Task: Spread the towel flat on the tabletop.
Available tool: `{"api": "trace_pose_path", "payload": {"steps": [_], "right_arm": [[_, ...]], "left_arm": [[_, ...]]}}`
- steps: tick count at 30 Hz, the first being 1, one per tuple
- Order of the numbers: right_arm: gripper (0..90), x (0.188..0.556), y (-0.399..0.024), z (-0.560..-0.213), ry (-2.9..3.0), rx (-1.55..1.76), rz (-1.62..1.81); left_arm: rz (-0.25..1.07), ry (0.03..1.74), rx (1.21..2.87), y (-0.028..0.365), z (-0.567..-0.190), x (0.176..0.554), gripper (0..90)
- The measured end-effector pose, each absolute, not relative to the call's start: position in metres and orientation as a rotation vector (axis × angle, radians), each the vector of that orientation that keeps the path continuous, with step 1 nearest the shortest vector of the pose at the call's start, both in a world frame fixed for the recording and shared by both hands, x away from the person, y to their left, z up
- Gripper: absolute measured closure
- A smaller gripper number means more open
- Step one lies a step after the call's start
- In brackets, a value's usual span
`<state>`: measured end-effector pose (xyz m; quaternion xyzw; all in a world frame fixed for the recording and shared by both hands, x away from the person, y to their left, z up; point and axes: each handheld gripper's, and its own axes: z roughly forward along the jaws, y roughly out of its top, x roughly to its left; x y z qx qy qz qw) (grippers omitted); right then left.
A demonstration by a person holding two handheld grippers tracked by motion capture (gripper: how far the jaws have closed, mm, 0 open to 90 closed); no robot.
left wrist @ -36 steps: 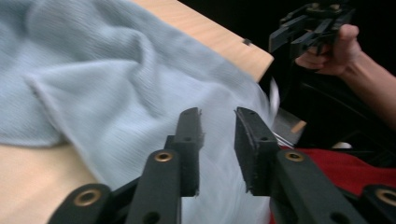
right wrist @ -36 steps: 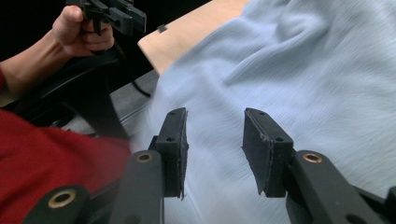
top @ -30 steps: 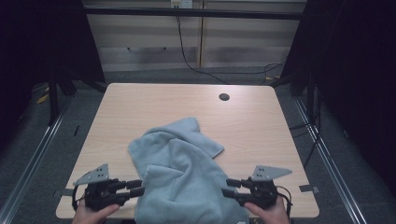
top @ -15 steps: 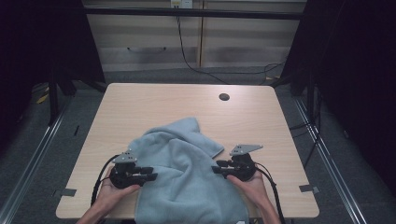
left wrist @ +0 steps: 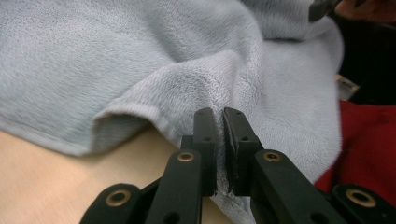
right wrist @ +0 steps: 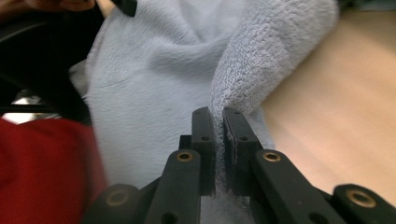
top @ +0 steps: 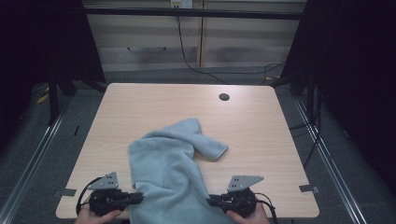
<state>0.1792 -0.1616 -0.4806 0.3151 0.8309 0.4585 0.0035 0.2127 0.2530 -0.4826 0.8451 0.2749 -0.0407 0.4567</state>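
We see a light blue towel (top: 170,175) lying crumpled on the wooden table (top: 261,126), its near part running off the table's near edge, a folded corner pointing toward the table's right side. Beyond it, a small dark round hole (top: 224,97) sits near the far edge, well apart from the cloth. We note no containers on the table.

Left gripper (top: 139,198): at the towel's left edge near the front. Its jaws have just been closing; in the left gripper view (left wrist: 219,116) they pinch a raised fold of the towel edge, pads nearly together with cloth between.

Right gripper (top: 210,201): at the towel's right edge, level with the left one. Its jaws have likewise just been closing; in the right gripper view (right wrist: 218,114) they clamp a ridge of terry cloth.

Red fabric (left wrist: 369,140) shows beside the hanging towel.
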Motion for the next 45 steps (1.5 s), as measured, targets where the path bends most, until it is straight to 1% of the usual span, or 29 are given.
{"api": "trace_pose_path", "payload": {"steps": [5,7,10,12,15,16,20,24,26,29,34,37,39,42,43,44,45], "right_arm": [[81.9,0.157,-0.160,-0.483,2.630,0.979,1.451],[77.2,0.156,-0.161,-0.483,2.638,0.978,1.446],[70.0,0.163,-0.166,-0.477,2.604,0.982,1.484],[68.8,0.174,-0.172,-0.467,2.559,0.982,1.520],[68.1,0.198,-0.180,-0.456,2.487,1.001,1.520],[67.1,0.205,-0.182,-0.454,2.462,1.015,1.514],[63.8,0.246,-0.193,-0.456,2.370,1.102,1.498],[58.4,0.275,-0.193,-0.466,2.346,1.159,1.432],[54.8,0.282,-0.191,-0.471,2.349,1.175,1.390],[51.0,0.290,-0.187,-0.481,2.347,1.195,1.370],[49.8,0.300,-0.182,-0.494,2.338,1.228,1.356],[51.0,0.303,-0.178,-0.499,2.342,1.229,1.314],[55.8,0.305,-0.175,-0.503,2.348,1.233,1.275],[70.5,0.307,-0.174,-0.507,2.346,1.242,1.246],[78.0,0.307,-0.174,-0.507,2.345,1.249,1.251],[82.6,0.306,-0.175,-0.505,2.341,1.249,1.264],[84.9,0.305,-0.176,-0.503,2.336,1.252,1.279]], "left_arm": [[-0.122,0.658,2.060,0.255,-0.478,0.198,83.7],[-0.132,0.648,2.047,0.254,-0.475,0.200,81.0],[-0.121,0.665,1.990,0.249,-0.466,0.214,74.9],[-0.120,0.663,1.973,0.245,-0.462,0.224,71.0],[-0.116,0.681,1.954,0.231,-0.463,0.248,70.2],[-0.105,0.694,1.972,0.223,-0.467,0.258,69.9],[-0.070,0.724,2.052,0.201,-0.484,0.277,69.7],[-0.043,0.741,2.098,0.198,-0.496,0.277,69.5],[-0.016,0.759,2.111,0.201,-0.499,0.276,68.3],[-0.025,0.790,2.106,0.205,-0.505,0.277,67.7],[-0.026,0.786,2.087,0.207,-0.507,0.275,66.9],[-0.016,0.780,2.083,0.207,-0.507,0.274,65.6],[-0.013,0.781,2.073,0.207,-0.508,0.273,64.7],[-0.001,0.769,2.081,0.206,-0.508,0.271,63.0],[0.002,0.768,2.081,0.206,-0.508,0.270,62.9],[0.004,0.765,2.084,0.206,-0.508,0.269,62.9],[-0.001,0.762,2.085,0.206,-0.508,0.268,63.0]]}}
